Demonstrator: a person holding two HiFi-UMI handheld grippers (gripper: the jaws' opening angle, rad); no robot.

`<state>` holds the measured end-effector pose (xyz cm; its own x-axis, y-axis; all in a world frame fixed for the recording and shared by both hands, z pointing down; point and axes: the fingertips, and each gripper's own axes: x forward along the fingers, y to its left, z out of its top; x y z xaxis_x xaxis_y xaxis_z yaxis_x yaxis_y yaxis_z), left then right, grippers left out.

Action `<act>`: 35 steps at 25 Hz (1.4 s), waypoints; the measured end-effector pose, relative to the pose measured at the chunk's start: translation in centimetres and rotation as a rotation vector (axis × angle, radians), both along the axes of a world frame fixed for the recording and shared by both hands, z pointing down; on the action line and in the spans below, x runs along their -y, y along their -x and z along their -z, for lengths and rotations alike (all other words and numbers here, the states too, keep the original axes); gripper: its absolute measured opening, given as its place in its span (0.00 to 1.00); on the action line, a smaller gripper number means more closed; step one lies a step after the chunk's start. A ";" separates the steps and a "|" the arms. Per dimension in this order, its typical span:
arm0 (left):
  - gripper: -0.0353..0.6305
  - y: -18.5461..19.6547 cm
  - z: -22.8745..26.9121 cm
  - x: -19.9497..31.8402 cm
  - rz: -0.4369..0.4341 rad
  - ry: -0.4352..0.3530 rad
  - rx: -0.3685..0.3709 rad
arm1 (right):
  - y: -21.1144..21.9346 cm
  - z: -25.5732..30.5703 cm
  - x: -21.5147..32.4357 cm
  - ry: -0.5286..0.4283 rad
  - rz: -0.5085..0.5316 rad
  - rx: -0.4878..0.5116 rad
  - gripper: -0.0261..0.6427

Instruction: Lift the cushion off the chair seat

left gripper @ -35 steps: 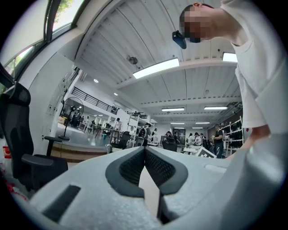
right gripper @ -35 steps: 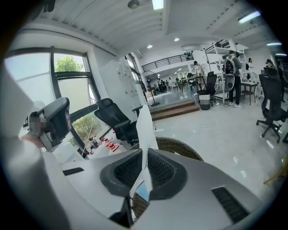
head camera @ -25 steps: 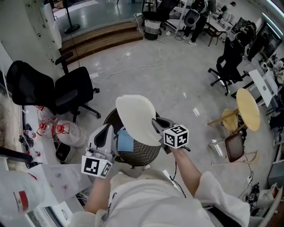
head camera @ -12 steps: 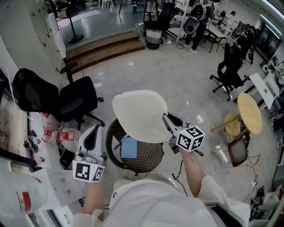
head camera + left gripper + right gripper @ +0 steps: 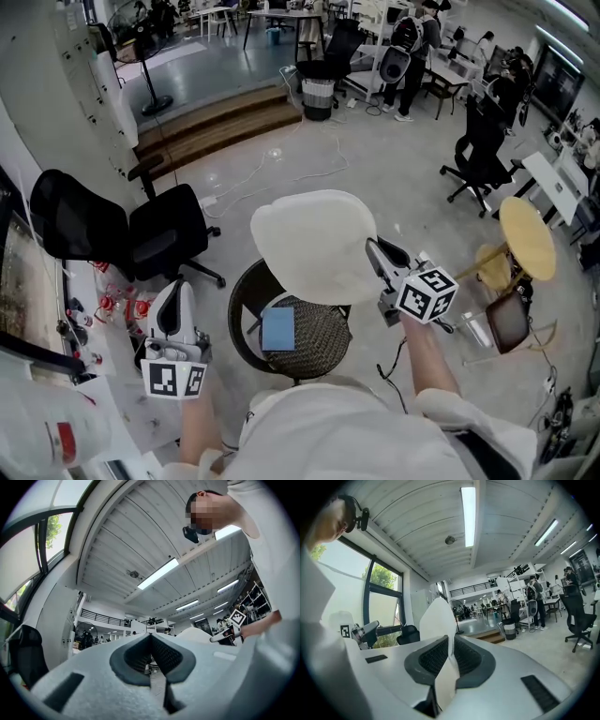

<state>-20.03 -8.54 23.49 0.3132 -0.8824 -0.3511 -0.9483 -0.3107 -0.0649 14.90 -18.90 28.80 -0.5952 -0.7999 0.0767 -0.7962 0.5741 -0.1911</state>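
Cushion [image 5: 314,246] hangs above wicker chair seat [image 5: 323,339] | right gripper [image 5: 375,251] jaws pinch its edge | left gripper [image 5: 175,295] jaws sit pressed together, empty, beside the seat.

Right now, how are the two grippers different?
The right gripper pinches the cushion by its edge above the chair; the left gripper has its jaws shut on nothing. The right gripper is beside the cushion; the left gripper sits apart, off the chair's other side. Both have their jaws closed.
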 end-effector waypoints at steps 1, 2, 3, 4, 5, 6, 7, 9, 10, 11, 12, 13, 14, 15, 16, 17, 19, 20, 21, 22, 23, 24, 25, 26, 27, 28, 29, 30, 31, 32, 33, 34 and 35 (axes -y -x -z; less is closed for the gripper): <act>0.08 0.3 -0.1 -0.1 0.008 0.002 -0.005 | -0.5 0.3 0.0 -0.005 -0.010 0.001 0.10; 0.08 0.6 -0.1 -0.2 0.014 0.003 -0.007 | -1.1 0.7 -0.1 -0.012 -0.022 0.002 0.10; 0.08 0.8 -0.1 -0.3 0.020 0.005 -0.007 | -1.7 1.1 -0.3 -0.021 -0.037 0.005 0.10; 0.08 0.9 0.0 -0.5 0.025 0.006 -0.004 | -2.4 1.5 -0.5 -0.031 -0.055 0.008 0.10; 0.08 1.1 0.0 -0.6 0.030 0.006 -0.002 | -3.2 1.9 -0.8 -0.040 -0.074 0.010 0.10; 0.08 1.4 0.1 -0.8 0.037 0.007 -0.001 | -3.9 2.3 -1.1 -0.049 -0.094 0.012 0.10; 0.08 1.7 0.1 -0.9 0.045 0.008 -0.001 | -4.5 2.6 -1.3 -0.058 -0.113 0.011 0.10; 0.08 2.5 -0.1 -1.3 0.063 0.012 -0.005 | -5.7 3.1 -1.8 -0.072 -0.151 0.007 0.10; 0.08 2.7 -0.1 -1.4 0.070 0.014 -0.007 | -6.3 3.4 -2.1 -0.080 -0.168 0.005 0.10; 0.08 2.9 0.0 -1.6 0.078 0.016 -0.008 | -7.0 3.7 -2.5 -0.088 -0.185 0.003 0.10; 0.08 3.2 0.1 -1.7 0.086 0.018 -0.010 | -7.6 4.0 -2.8 -0.096 -0.202 0.000 0.10; 0.08 3.4 0.1 -1.9 0.094 0.020 -0.013 | -8.1 4.2 -3.1 -0.101 -0.218 -0.004 0.10; 0.08 3.6 0.2 -2.0 0.103 0.022 -0.016 | -8.6 4.3 -3.5 -0.102 -0.233 -0.009 0.10; 0.08 3.8 0.2 -2.2 0.109 0.025 -0.018 | -9.0 4.4 -3.8 -0.100 -0.245 -0.016 0.10; 0.08 4.0 0.1 -2.3 0.114 0.030 -0.018 | -9.2 4.3 -4.0 -0.096 -0.253 -0.022 0.10; 0.08 4.1 0.0 -2.3 0.118 0.037 -0.017 | -9.5 4.2 -4.3 -0.090 -0.260 -0.027 0.10; 0.08 4.3 -0.2 -2.5 0.125 0.048 -0.019 | -9.9 3.9 -4.9 -0.078 -0.276 -0.023 0.10; 0.08 4.3 -0.3 -2.5 0.128 0.051 -0.023 | -10.1 3.7 -5.2 -0.072 -0.285 -0.016 0.10; 0.08 4.3 -0.3 -2.6 0.129 0.052 -0.027 | -10.2 3.6 -5.4 -0.067 -0.294 -0.009 0.10; 0.08 4.3 -0.4 -2.5 0.129 0.054 -0.031 | -10.2 3.5 -5.6 -0.062 -0.300 -0.002 0.10; 0.08 4.3 -0.6 -2.5 0.128 0.057 -0.034 | -10.1 3.4 -5.7 -0.057 -0.304 0.002 0.10; 0.08 4.3 -0.7 -2.4 0.128 0.060 -0.037 | -10.0 3.3 -5.7 -0.053 -0.306 0.003 0.10; 0.08 4.4 -0.9 -2.4 0.130 0.063 -0.040 | -9.8 3.2 -5.8 -0.050 -0.304 0.001 0.10; 0.08 4.6 -1.0 -2.3 0.131 0.065 -0.044 | -9.6 3.1 -5.8 -0.048 -0.301 -0.004 0.10; 0.08 4.7 -1.0 -2.3 0.132 0.067 -0.046 | -9.5 3.1 -5.8 -0.048 -0.299 -0.009 0.10; 0.08 4.7 -1.0 -2.2 0.130 0.067 -0.047 | -9.4 3.1 -5.9 -0.048 -0.297 -0.010 0.11; 0.08 4.7 -1.1 -2.1 0.127 0.068 -0.047 | -9.3 3.1 -5.9 -0.048 -0.297 -0.009 0.11; 0.08 4.6 -1.1 -2.0 0.124 0.069 -0.047 | -9.2 3.1 -5.9 -0.048 -0.299 -0.005 0.11; 0.08 4.6 -1.2 -1.9 0.120 0.071 -0.047 | -9.1 3.1 -5.9 -0.049 -0.299 -0.001 0.11; 0.08 4.5 -1.3 -1.9 0.116 0.074 -0.048 | -9.0 3.1 -5.9 -0.051 -0.299 0.002 0.11; 0.08 4.3 -1.4 -2.0 0.112 0.076 -0.048 | -8.8 3.2 -6.0 -0.052 -0.298 0.005 0.11; 0.08 4.2 -1.5 -2.0 0.107 0.077 -0.050 | -8.7 3.2 -6.1 -0.054 -0.297 0.006 0.11; 0.08 4.1 -1.6 -2.0 0.103 0.078 -0.052 | -8.5 3.2 -6.1 -0.056 -0.296 0.007 0.11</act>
<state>-24.12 -6.49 25.12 0.2028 -0.9343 -0.2931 -0.9769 -0.2138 0.0056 23.44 -12.82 25.57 -0.3356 -0.9417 0.0239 -0.9293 0.3268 -0.1719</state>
